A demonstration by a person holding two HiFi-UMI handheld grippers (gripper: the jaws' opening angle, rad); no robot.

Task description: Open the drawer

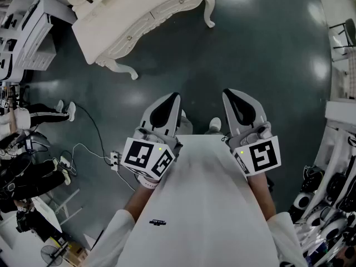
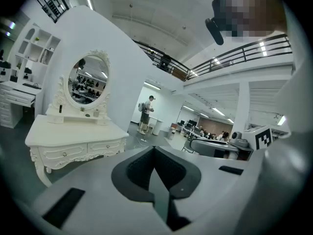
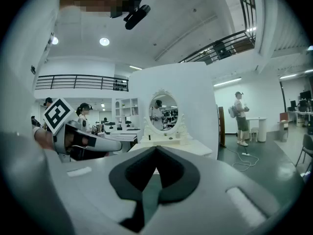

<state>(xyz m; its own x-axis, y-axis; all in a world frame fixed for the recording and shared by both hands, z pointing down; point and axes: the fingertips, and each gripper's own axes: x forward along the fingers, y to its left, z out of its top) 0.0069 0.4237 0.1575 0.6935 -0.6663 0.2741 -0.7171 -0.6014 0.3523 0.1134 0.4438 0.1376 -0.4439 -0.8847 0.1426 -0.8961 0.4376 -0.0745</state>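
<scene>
Both grippers, left (image 1: 173, 100) & right (image 1: 228, 95), jaws pinched together on nothing, hang well short of the white dressing table (image 2: 73, 131); its drawer (image 2: 76, 152) prob. slides light, so pinch the small, likely slippery knob (image 2: 64, 154).

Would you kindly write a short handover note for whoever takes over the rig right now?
Left gripper: shut, empty, held in the air.
Right gripper: shut, empty, level beside the left.
Dressing table: stands ahead; neither gripper touches it.
Drawers: both front drawers are closed.
Done: nothing yet.
Left: step up to the table, open a gripper, close it on a drawer knob, and pull the drawer out.
</scene>
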